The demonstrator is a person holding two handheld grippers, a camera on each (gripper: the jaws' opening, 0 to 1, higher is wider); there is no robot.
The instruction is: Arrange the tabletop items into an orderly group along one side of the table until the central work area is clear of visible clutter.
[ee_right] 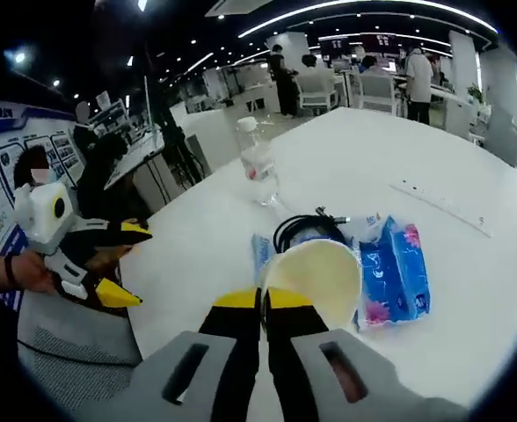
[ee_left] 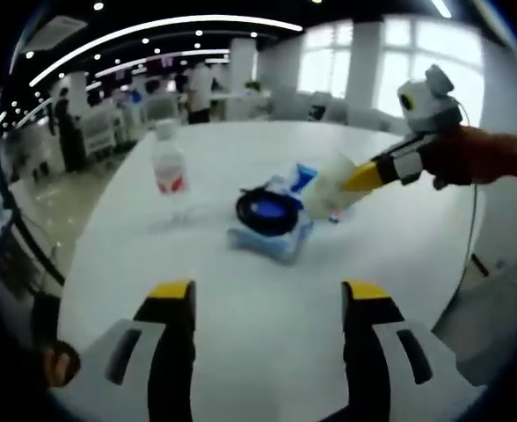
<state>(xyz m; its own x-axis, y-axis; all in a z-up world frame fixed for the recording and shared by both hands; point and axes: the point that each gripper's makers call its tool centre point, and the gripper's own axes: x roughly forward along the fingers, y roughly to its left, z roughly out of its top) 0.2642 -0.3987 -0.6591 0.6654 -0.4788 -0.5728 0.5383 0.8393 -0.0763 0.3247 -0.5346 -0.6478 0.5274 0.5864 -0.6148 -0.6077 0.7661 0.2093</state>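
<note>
One paper cup, pinched at its rim by the right gripper, hid part of the coiled black cable; the left gripper hovered wide open, empty, before it.

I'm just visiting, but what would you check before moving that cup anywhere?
1. Right gripper shut on the paper cup rim: ok.
2. Cup empty, so nothing spills: cannot tell for sure; the inside looks bare.
3. Left gripper open and free for the next item: ok.
4. Water bottle upright, apart from the pile: ok.
5. Black cable coil sitting on the blue tissue packs: not ok, could drag along.
6. Middle of the white table cleared: not ok, items are lying there.
</note>
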